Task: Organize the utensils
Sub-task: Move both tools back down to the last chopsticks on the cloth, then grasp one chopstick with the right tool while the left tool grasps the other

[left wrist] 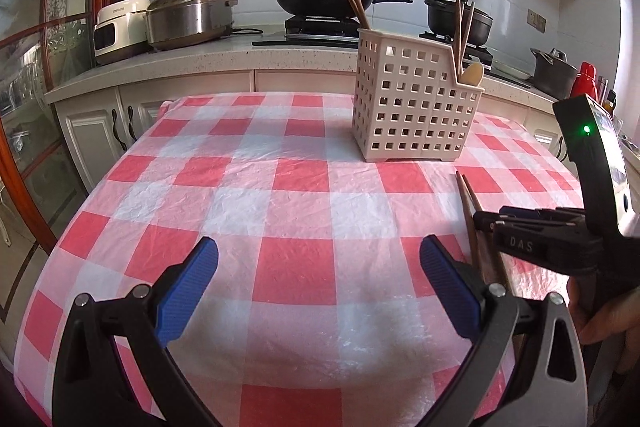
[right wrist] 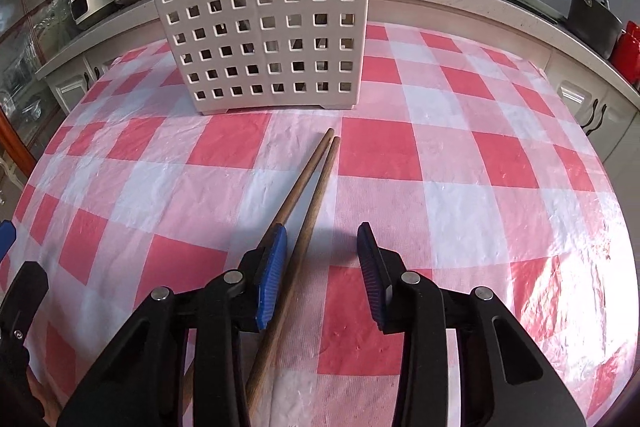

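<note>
Right wrist view: the right gripper [right wrist: 322, 267] hangs low over the table with its blue pads partly apart. One chopstick of the loose pair [right wrist: 310, 203] runs up through the gap from 6 o'clock toward 12, lying just beside the left pad; whether that pad touches it I cannot tell. The second chopstick passes under or behind the left pad, so it sits outside the gap. The right pad [right wrist: 370, 275] stands clear of both sticks, so nothing is clamped. Both sticks lie flat on the red-and-white checked tablecloth [right wrist: 460, 167], tips nearly touching at about 12 o'clock from the claw. Beyond those tips, at 11 o'clock, stands the white perforated utensil caddy [right wrist: 256, 39], upright, with wooden chopsticks and a pale spoon in its lower right compartment and more sticks in the back left.

Left wrist view: the left gripper [left wrist: 318, 267] hovers above bare cloth, pads spread wide, nothing between them. At 3 o'clock the other gripper is seen side-on, a hand [left wrist: 604, 315] around its handle. The caddy sits at 1 o'clock. Past the table, a counter [left wrist: 200, 63] carries cookers, a wok and pots.
</note>
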The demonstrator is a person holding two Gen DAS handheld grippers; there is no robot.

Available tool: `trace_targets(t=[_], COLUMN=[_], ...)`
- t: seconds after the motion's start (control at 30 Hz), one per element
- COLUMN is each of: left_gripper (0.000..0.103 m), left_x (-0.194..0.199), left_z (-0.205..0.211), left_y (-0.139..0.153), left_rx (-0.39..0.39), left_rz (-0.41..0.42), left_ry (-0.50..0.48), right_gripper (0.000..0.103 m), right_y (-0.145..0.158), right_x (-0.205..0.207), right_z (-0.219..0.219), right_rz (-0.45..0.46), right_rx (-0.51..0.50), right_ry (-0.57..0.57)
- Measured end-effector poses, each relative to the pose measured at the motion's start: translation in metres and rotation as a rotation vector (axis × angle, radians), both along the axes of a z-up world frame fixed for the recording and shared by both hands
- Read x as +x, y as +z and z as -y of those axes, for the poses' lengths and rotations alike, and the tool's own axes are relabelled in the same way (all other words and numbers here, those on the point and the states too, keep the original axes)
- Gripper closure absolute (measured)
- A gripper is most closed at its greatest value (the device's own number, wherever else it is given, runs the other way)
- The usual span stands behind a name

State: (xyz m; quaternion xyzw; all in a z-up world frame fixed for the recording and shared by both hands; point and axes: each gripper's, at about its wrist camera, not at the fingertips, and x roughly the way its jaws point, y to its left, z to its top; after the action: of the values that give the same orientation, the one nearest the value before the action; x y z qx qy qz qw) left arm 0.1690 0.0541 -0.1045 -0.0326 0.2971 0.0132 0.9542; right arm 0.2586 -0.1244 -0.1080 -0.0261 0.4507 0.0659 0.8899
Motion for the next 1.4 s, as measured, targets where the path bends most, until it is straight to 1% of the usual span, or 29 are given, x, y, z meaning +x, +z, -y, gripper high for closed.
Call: trace_targets(t=[0.03, 0.1, 0.13, 0.17, 0.33, 0.5, 0.6, 0.67, 0.7, 0.77, 0.87, 1.0, 1.07, 1.2, 1.27, 1.3, 1.37, 1.4], left_gripper=[0.005, 0.005, 0.005, 0.005, 0.005, 0.005, 0.006, 0.015, 0.017, 0.028, 0.037, 0.046, 0.054, 0.059, 0.067, 0.069, 0.081, 0.084], left_x=[0.0, 0.001, 0.002, 0.002, 0.005, 0.019, 0.033, 0.043, 0.048, 0.059, 0.079, 0.101, 0.112, 0.125, 0.129, 0.13, 0.131, 0.13], left_z=[0.0, 0.0, 0.001, 0.003, 0.021, 0.048, 0.066, 0.076, 0.08, 0.09, 0.107, 0.124, 0.133, 0.14, 0.143, 0.144, 0.147, 0.148], left_y=[-0.001, -0.003, -0.004, -0.005, -0.007, -0.009, -0.012, -0.015, -0.017, -0.021, -0.026, -0.028, -0.031, -0.032, -0.032, -0.032, -0.031, -0.031], left_rx=[-0.001, -0.001, 0.002, 0.006, 0.048, 0.088, 0.1, 0.094, 0.094, 0.096, 0.111, 0.116, 0.127, 0.132, 0.127, 0.128, 0.134, 0.138], left_rz=[-0.004, -0.012, -0.018, -0.024, -0.042, -0.091, -0.125, -0.154, -0.169, -0.199, -0.238, -0.268, -0.288, -0.301, -0.31, -0.313, -0.316, -0.316], left_ry=[0.0, 0.001, -0.001, -0.003, -0.038, -0.109, -0.163, -0.196, -0.21, -0.24, -0.278, -0.318, -0.34, -0.362, -0.382, -0.393, -0.417, -0.423], right_gripper=[0.07, 0.077, 0.086, 0.092, 0.097, 0.097, 0.097, 0.097, 0.097, 0.097, 0.097, 0.097, 0.097, 0.097, 0.097, 0.097, 0.097, 0.097], right_y=[0.0, 0.0, 0.0, 0.001, 0.001, 0.001, 0.0, -0.001, -0.001, -0.001, -0.002, -0.002, -0.002, -0.002, -0.002, -0.002, -0.001, -0.001], right_x=[0.001, -0.001, -0.002, -0.003, -0.012, -0.018, -0.022, -0.024, -0.025, -0.026, -0.027, -0.028, -0.028, -0.027, -0.027, -0.027, -0.026, -0.025], right_z=[-0.001, -0.001, -0.001, 0.0, 0.026, 0.064, 0.078, 0.083, 0.085, 0.088, 0.09, 0.09, 0.092, 0.093, 0.093, 0.092, 0.091, 0.089], right_rz=[0.004, 0.005, 0.004, 0.003, -0.007, -0.011, -0.008, -0.007, -0.006, -0.006, -0.001, 0.004, 0.003, 0.0, -0.001, -0.002, -0.004, -0.004], right_rx=[-0.01, -0.008, -0.007, -0.006, 0.049, 0.098, 0.11, 0.113, 0.117, 0.129, 0.134, 0.136, 0.145, 0.152, 0.149, 0.146, 0.135, 0.12], right_ry=[0.003, 0.014, 0.022, 0.028, 0.0, -0.057, -0.067, -0.065, -0.063, -0.059, -0.049, -0.036, -0.03, -0.021, -0.017, -0.015, -0.011, -0.005])
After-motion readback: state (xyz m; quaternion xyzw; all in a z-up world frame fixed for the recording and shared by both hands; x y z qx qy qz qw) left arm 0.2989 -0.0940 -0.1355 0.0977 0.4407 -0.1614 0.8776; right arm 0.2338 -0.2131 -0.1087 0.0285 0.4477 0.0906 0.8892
